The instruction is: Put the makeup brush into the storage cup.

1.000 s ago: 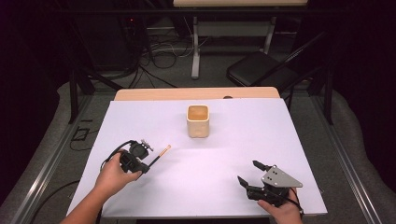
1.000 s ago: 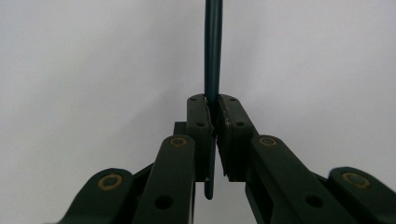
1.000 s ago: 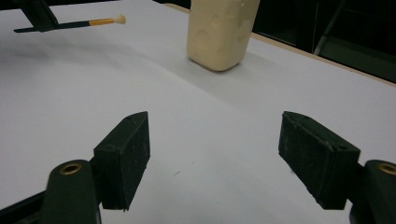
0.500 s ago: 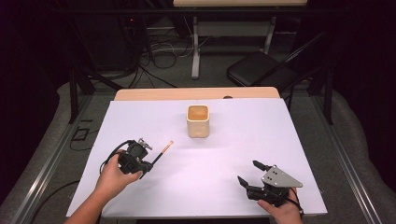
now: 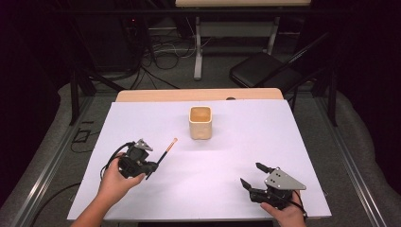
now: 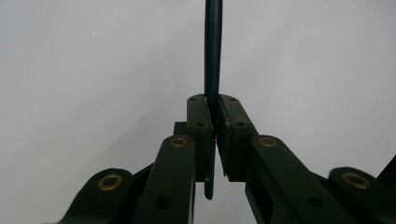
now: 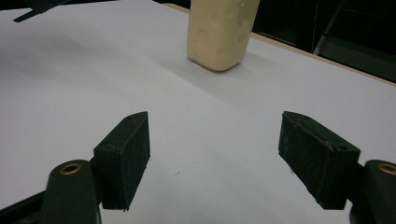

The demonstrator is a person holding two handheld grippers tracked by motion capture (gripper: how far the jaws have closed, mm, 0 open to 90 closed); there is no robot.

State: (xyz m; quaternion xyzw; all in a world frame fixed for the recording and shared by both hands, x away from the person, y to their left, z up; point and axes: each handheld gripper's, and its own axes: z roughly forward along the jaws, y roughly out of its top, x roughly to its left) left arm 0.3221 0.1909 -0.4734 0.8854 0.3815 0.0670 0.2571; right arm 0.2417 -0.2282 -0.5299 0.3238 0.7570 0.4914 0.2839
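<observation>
High view: left gripper (image 5: 150, 166) clamps a slim dark pencil with a tan tip (image 5: 167, 150), near the table's left front; cream square cup (image 5: 200, 122) stands upright, centre-back on the white table (image 5: 246, 142).
Left gripper view: pads pinch the pencil (image 6: 213, 56) near its lower end; shaft runs straight ahead.
Right gripper view: right gripper (image 7: 215, 149) wide apart, nothing between; cup (image 7: 221, 32) ahead.
Advice: probably carry the pencil to the cup; lift it clear, tilt it upright, and release only over the opening.

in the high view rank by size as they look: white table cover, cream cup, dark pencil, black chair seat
1. white table cover
2. black chair seat, though it is farther off
3. cream cup
4. dark pencil, long but thinnest
</observation>
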